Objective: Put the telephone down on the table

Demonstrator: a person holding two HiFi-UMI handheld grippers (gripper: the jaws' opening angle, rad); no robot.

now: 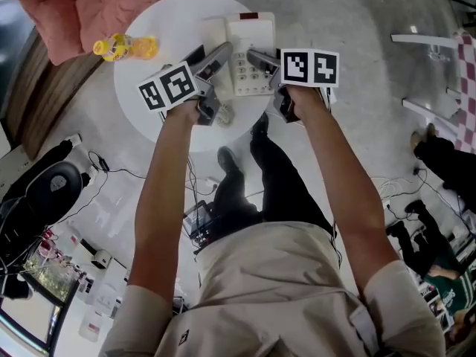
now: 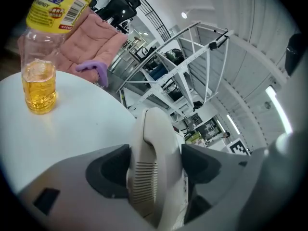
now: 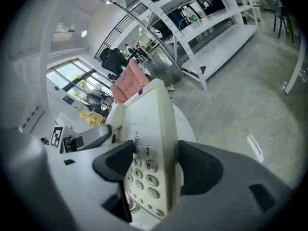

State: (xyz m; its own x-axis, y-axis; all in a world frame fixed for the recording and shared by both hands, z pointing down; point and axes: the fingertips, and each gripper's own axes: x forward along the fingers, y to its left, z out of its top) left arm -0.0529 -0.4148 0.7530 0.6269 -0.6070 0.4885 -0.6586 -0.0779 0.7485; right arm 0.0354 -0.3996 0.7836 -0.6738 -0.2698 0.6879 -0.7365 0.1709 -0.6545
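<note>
**Telephone being held from both sides over the white surface**

Someone is leaning over a round white surface (image 1: 149, 80) with a tool in each hand, and both tools are clamping the same cream telephone (image 1: 251, 28). The left tool (image 1: 222, 53) is coming in from the telephone's left edge and the right tool (image 1: 256, 56) from its right edge, so the two tips are nearly meeting over the keypad.

In the left gripper view, the left tool (image 2: 154, 165) is gripping the handset (image 2: 151, 148). Its ribbed end is sitting between the dark pads, which are pressing on both flanks. In the right gripper view, the right tool (image 3: 154, 162) is gripping the body of the telephone (image 3: 149, 124). One pad is lying on the keypad (image 3: 144, 172) beside the number keys, and the other is pressing against the opposite side.

The telephone is sitting over the far half of the surface. I cannot tell whether its underside is touching yet.

A bottle (image 2: 41, 57) with a yellow label and some amber drink in the bottom is standing upright near the left edge, well apart from the telephone. A pink cushion (image 1: 82, 6) is lying beyond the surface on that same side.
</note>
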